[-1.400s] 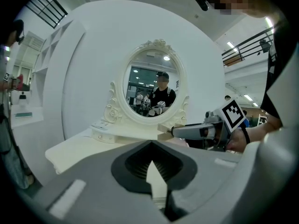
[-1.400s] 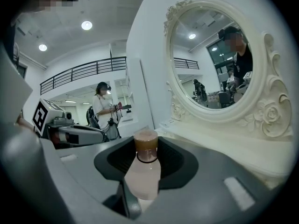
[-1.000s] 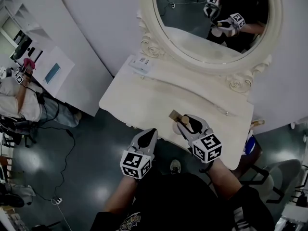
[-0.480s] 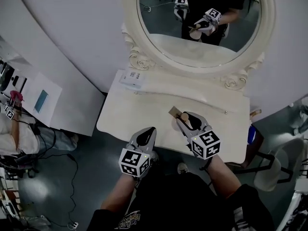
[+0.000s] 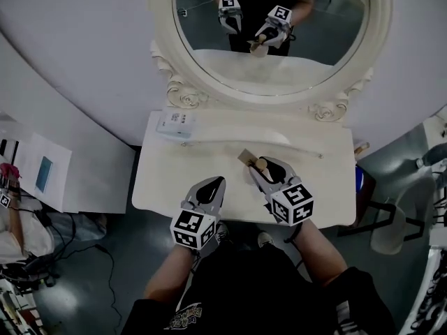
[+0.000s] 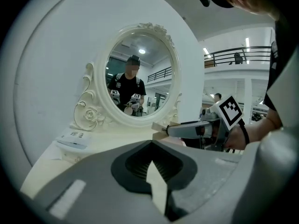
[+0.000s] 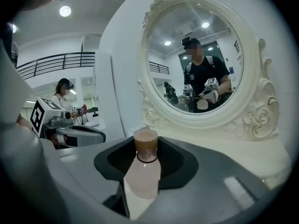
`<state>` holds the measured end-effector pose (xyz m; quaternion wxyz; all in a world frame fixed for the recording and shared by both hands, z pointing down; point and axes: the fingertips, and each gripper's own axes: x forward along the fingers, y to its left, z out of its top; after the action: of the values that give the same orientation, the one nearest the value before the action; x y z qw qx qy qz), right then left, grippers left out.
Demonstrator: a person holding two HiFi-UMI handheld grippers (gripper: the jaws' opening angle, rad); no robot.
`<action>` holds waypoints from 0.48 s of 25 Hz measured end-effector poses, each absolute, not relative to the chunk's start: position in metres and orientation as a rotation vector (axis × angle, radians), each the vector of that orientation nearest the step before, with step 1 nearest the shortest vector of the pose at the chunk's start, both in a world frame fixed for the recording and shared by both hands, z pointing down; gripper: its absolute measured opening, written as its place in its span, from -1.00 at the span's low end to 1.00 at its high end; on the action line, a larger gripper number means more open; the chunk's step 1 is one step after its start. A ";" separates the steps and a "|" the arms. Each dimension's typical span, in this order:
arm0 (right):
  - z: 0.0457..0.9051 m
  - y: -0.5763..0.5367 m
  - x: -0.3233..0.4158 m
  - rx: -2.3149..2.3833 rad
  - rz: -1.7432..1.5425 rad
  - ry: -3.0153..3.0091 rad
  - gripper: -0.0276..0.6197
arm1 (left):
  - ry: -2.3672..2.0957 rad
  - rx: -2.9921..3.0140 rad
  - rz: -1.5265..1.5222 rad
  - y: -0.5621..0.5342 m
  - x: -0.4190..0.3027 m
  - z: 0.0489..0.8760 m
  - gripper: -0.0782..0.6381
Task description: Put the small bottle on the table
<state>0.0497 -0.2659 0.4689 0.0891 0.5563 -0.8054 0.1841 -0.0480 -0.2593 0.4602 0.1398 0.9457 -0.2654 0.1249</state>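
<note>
The fingers (image 7: 205, 169) of my right gripper (image 5: 267, 169) are clamped on the small bottle (image 7: 145, 171). Its pale body is seated between them and its brown cap (image 7: 146, 143) projects past the tips. My left gripper (image 5: 211, 185) has its jaws drawn together on nothing.

Change over the last second:
- The table (image 5: 174, 180) was skewed and off to one side in the head view. It now lies square below me, with the mirror (image 5: 279, 61) straight ahead.
- The right gripper was near the table's front edge and now stands over the tabletop proper.
- The left gripper's tip was clear of that edge and now overlaps it.
- The grip on the bottle is unchanged.

In my judgement the approach is complete. The bottle is above its destination but not yet set down, so only the lowering and the release remain. I cannot tell how much clearance there is beneath the bottle.

Orientation: the bottle's long axis runs along the jaws, cap leading, toward the mirror and slightly to my left in the head view. The left gripper view shows the right gripper about level, so the bottle is lying rather than standing. To leave it upright I would likely need to tip its base downward before opening. Released as it is, it would probably land on its side — and might roll.
</note>
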 end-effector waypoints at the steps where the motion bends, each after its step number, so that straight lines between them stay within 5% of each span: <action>1: 0.471 -0.271 0.051 1.667 0.548 -2.387 -0.39 | -0.752 2.736 0.367 -0.264 -0.047 0.462 -0.78; 12: 0.494 -0.314 0.061 1.776 0.585 -2.272 -0.39 | -0.620 2.729 0.388 -0.308 -0.045 0.485 -0.78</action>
<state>0.0614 -0.3144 0.4941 0.0995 0.6005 -0.7683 0.1980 -0.0446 -0.3075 0.4847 0.1575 0.9539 -0.2166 0.1356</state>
